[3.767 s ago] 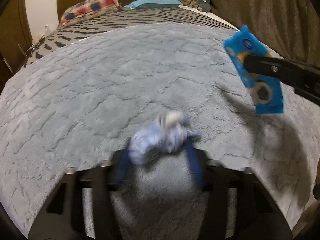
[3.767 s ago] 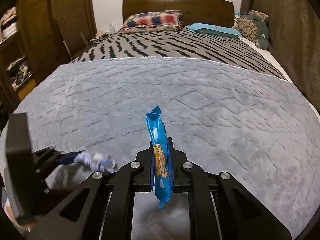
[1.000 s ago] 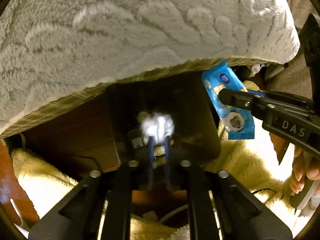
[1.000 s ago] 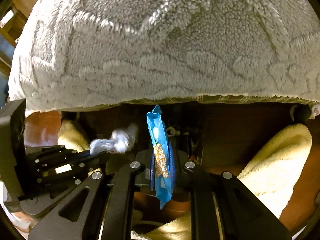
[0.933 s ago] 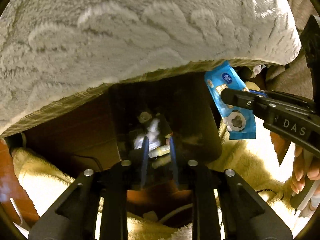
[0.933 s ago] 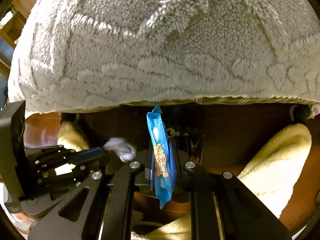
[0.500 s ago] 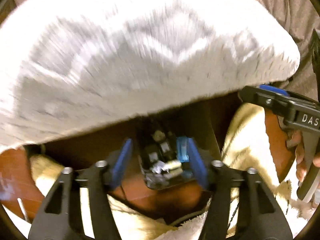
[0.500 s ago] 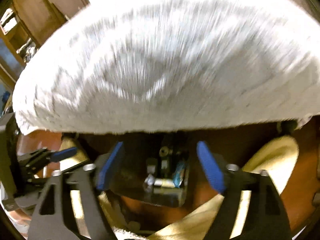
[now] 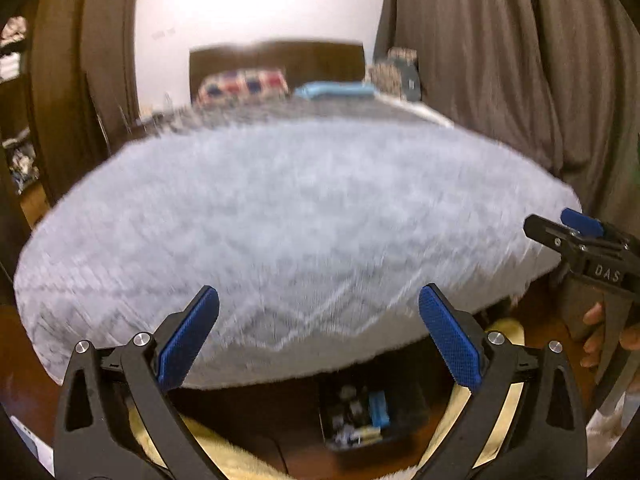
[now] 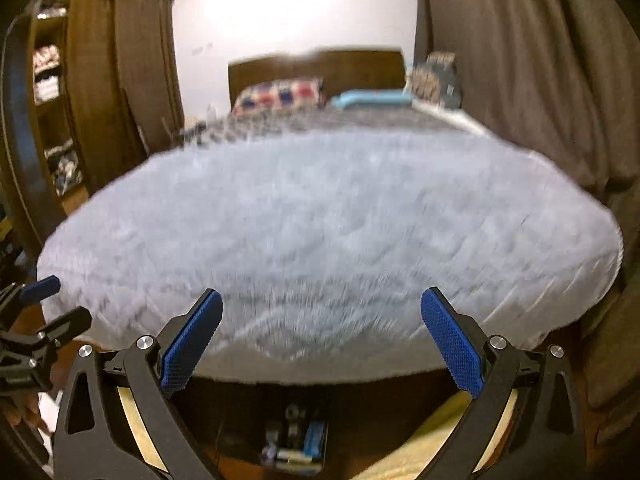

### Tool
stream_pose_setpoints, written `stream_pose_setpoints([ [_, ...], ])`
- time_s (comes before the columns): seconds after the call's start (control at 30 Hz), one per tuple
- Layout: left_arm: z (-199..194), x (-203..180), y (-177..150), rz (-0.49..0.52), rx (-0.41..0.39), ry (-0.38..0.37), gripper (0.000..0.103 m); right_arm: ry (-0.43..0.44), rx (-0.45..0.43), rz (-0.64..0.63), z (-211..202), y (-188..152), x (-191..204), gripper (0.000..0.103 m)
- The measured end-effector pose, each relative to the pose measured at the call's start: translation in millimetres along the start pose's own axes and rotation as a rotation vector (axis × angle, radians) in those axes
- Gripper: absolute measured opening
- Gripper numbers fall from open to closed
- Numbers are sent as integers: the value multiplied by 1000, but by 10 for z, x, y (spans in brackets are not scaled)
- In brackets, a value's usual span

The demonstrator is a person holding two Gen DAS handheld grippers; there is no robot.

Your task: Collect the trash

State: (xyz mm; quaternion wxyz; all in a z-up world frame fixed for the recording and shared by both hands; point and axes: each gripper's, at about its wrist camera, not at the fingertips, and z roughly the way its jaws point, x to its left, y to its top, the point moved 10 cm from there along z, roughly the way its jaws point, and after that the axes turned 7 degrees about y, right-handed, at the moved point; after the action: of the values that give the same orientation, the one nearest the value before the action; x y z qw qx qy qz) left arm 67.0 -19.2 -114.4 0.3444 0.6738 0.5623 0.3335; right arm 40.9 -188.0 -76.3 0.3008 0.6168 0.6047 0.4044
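My left gripper (image 9: 318, 340) is open and empty, above the foot edge of the bed. My right gripper (image 10: 322, 340) is open and empty too, and shows in the left wrist view (image 9: 568, 232) at the far right. A dark bin (image 9: 404, 396) stands on the floor below the bed's foot. In it lie the blue snack wrapper (image 9: 378, 410) and other trash, the crumpled tissue among it too blurred to single out. The bin also shows in the right wrist view (image 10: 294, 446), with the blue wrapper (image 10: 314, 442) in it.
The bed with a grey fleece blanket (image 9: 296, 220) fills the middle. Pillows (image 9: 244, 84) lie at the headboard. Brown curtains (image 9: 500, 60) hang on the right, a wooden wardrobe (image 10: 60, 92) stands on the left. A cream rug (image 10: 420, 452) lies around the bin.
Both grippers have opened and dropped the tissue and the blue wrapper into the bin, then swung up from the bin to face along the bed.
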Motion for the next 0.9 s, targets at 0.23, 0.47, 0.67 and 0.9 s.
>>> stream_pose_setpoints([
  [0.23,-509,-6,356,-31,-133,47,95,-36,-125,-57,-462,273,71,100],
  [0.47,-795,18,536,-55,-205,60,95,-78,-191,-66,-736,401,110,100],
  [0.67,-876,81,566,-75,-226,67,95,-73,-208,-69,-802,433,142,100],
  [0.9,-855,129,557,-86,-226,81,95,-71,-210,-66,-822,436,141,100],
])
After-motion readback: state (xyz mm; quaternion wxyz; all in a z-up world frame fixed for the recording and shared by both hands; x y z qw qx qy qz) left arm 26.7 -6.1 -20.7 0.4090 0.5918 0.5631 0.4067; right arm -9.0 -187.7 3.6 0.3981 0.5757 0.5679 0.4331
